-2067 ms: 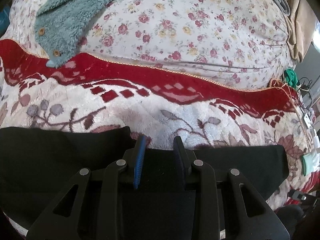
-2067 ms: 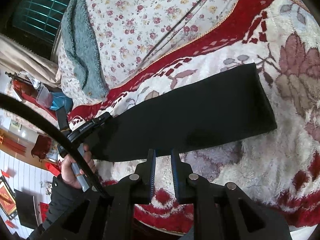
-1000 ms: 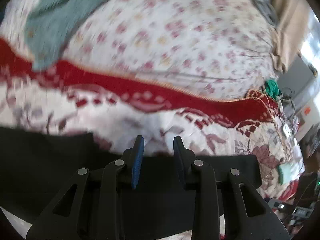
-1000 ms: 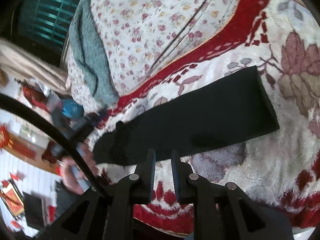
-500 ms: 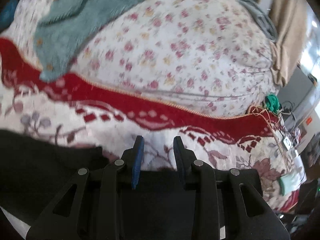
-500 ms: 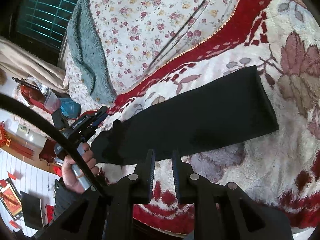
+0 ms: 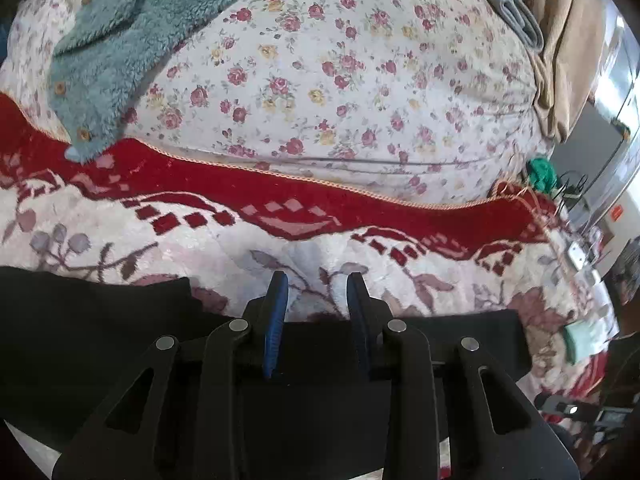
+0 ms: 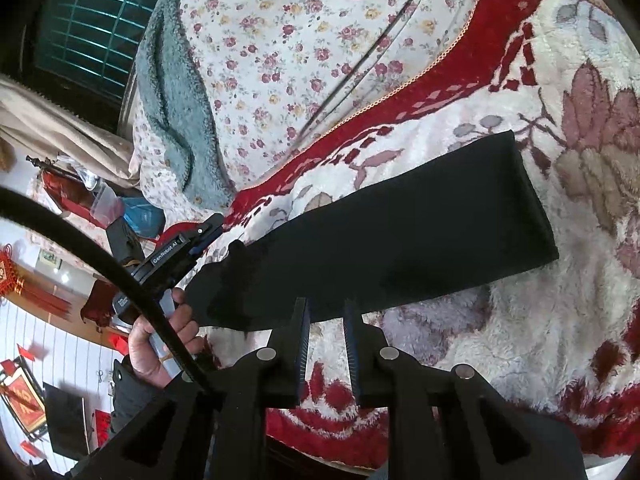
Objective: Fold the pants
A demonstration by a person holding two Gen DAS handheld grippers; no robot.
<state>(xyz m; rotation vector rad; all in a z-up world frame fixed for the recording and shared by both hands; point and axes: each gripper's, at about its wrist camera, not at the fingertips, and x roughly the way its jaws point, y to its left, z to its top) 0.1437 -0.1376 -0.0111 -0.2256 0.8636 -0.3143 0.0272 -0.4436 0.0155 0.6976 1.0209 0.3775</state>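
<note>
The black pants lie flat as one long band across the red-and-cream blanket, legs apparently stacked, ready for a crosswise fold. The left gripper hovers over the band's far edge, jaws apart, nothing between them. The right gripper sits at the near edge, jaws narrowly apart and empty. Open blanket surrounds the hem end; the teal fleece garment lies well apart on the floral quilt

pants on blanket, jacket behind
</note>
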